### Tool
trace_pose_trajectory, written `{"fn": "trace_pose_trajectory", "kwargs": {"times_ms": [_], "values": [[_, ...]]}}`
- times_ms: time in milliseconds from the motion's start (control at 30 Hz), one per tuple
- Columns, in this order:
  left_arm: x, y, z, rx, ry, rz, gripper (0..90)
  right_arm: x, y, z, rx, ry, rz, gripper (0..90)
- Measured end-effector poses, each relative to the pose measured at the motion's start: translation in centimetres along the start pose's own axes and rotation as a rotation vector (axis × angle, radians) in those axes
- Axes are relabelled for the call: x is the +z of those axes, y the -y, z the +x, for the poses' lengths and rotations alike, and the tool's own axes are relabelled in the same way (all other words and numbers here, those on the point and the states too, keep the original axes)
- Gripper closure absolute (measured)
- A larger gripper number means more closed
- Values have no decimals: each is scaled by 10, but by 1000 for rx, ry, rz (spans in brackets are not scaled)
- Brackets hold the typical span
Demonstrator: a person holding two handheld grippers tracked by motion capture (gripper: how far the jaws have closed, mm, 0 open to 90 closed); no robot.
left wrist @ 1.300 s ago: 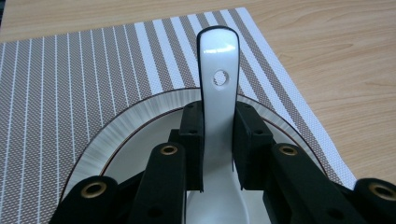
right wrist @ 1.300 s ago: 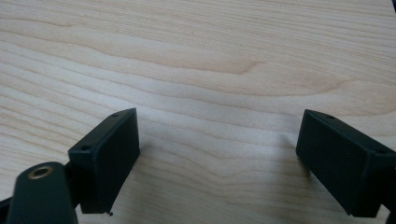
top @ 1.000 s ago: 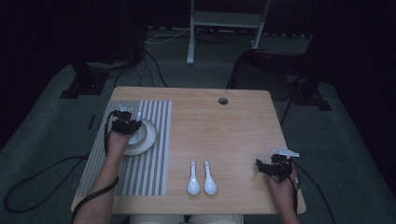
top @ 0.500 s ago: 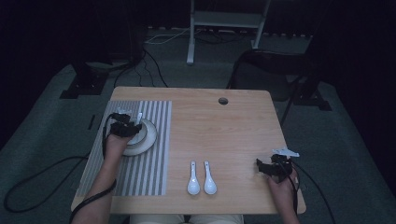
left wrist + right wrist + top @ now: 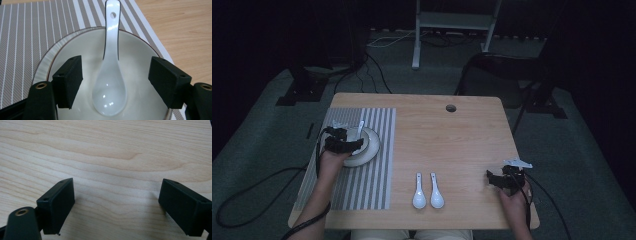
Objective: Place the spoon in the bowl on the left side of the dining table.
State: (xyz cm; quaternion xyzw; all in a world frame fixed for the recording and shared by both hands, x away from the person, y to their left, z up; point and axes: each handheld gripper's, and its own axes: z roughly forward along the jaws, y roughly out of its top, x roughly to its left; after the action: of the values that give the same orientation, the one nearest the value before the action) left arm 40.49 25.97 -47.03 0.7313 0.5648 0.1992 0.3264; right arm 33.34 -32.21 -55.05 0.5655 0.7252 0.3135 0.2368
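Three white spoons [image 5: 419, 190], one bowl [image 5: 367, 147], one striped mat [image 5: 362, 190], one table [image 5: 462, 145].

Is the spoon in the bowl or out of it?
In. The spoon lies in the bowl, its handle leaning over the rim.

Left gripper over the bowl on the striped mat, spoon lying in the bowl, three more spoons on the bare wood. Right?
Not quite: two spoons lie on the bare wood, not three, as the high view shows. The rest holds: the left gripper is over the bowl on the striped mat, with a spoon lying in the bowl.
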Motion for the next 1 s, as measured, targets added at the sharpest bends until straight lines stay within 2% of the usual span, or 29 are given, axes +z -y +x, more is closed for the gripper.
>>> {"fn": "trace_pose_trajectory", "kwargs": {"times_ms": [33, 100, 167, 233, 333, 400, 433, 633, 700, 767, 867, 1000], "values": [[-2, 2, 0, 0, -2, -8, 266, 0, 0, 0, 0, 0, 0, 128], [-6, 5, 1, -1, 1, -20, 182, 0, 0, 0, 0, 0, 0, 128], [-8, 8, 2, -15, 15, -26, 180, 0, 0, 0, -1, 0, 0, 129], [-10, 12, 0, -4, 21, -18, 94, 0, 0, 0, 0, 0, 0, 128], [-16, 15, -2, -10, 24, -34, 89, 0, 0, 0, 0, 0, 0, 128], [-20, 17, -4, -15, 35, -35, 4, 0, 0, 0, 0, 0, 0, 128], [-22, 18, -5, -7, 26, -35, 4, 0, 0, 0, 0, 0, 0, 129], [-29, 29, -13, 22, 36, -44, 5, 0, 0, 0, 0, 0, 0, 128], [-31, 35, -16, 27, 53, -60, 5, 0, 0, 0, 0, 0, 1, 128], [-32, 40, -18, 45, 44, -77, 5, 0, 0, 0, 1, 0, 0, 128], [-35, 47, -21, 50, 36, -79, 6, 0, 0, 0, 1, 0, 0, 128], [-37, 55, -24, 76, 30, -74, 6, 0, 0, 0, 2, 0, 1, 128]]}}
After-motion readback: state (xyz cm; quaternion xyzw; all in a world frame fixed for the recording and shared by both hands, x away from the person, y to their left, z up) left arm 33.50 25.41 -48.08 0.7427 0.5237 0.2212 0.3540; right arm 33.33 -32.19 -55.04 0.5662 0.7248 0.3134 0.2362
